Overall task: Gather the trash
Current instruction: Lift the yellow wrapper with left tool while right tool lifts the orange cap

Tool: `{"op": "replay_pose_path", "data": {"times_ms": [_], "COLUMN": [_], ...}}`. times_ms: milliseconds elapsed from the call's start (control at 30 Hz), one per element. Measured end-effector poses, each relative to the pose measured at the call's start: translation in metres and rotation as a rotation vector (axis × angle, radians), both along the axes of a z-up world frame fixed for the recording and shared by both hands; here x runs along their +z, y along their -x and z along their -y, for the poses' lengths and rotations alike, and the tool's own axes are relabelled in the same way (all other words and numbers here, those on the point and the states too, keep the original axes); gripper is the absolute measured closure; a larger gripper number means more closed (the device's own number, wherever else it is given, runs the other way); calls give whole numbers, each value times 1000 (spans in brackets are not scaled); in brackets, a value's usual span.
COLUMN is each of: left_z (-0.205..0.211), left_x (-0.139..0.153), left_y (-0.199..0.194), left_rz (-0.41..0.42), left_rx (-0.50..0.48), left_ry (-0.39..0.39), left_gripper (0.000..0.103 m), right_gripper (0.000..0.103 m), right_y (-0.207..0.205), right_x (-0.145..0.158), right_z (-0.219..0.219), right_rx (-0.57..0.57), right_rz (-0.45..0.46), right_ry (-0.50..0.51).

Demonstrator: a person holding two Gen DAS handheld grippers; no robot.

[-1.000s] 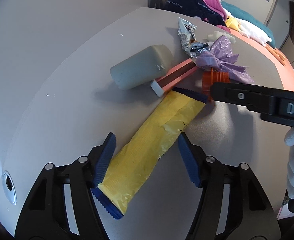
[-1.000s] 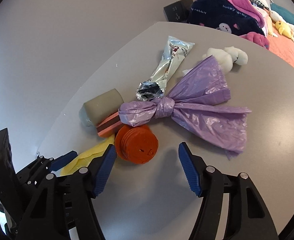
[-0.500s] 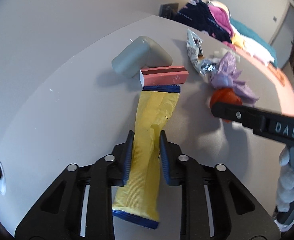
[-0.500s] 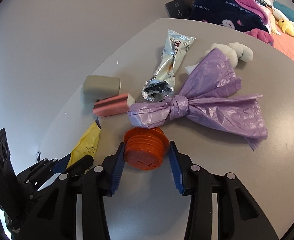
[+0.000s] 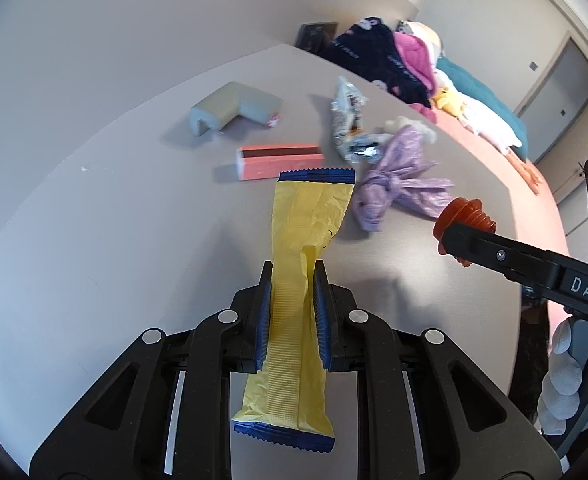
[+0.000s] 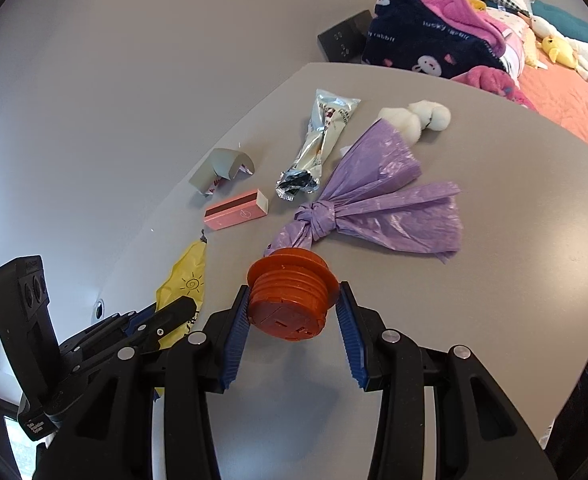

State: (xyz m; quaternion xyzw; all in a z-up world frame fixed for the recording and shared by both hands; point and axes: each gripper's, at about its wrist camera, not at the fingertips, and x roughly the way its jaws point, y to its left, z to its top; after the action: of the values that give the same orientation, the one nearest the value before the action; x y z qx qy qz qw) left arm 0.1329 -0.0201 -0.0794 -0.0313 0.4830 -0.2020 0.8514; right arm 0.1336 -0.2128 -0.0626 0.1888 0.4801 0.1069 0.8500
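In the left wrist view the left gripper sat at the bottom centre of the frame, its blue pads clenched on a yellow wrapper with dark blue serrated ends; the wrapper ran from below the pads up toward the middle of the frame, pinched narrow where it was grasped. In the right wrist view the right gripper filled the lower centre, its pads pressed against the two sides of an orange ribbed plastic plug, which appeared lifted off the grey table. On the table, above the plug in that frame, lay a knotted purple plastic bag, a crumpled silver foil wrapper to its upper left, a pink box further left, a bent grey piece of card above the box, and a white fluffy ball touching the bag's upper end. A heap of clothes and soft toys occupied the upper right.
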Motion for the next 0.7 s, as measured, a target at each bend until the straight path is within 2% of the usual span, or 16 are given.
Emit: {"op": "replay_pose_path", "data": {"times_ms": [700], "left_z": [76], "left_x": [53], "left_y": [47], "left_rz": [85], "left_rx": [-165], "left_ry": [48], "left_gripper": [85], "right_gripper": [59], "right_y": [93], "right_x": [57], "right_z": [67], "right_rx": [-111], "right_rz": [96], "right_ry": [16]}}
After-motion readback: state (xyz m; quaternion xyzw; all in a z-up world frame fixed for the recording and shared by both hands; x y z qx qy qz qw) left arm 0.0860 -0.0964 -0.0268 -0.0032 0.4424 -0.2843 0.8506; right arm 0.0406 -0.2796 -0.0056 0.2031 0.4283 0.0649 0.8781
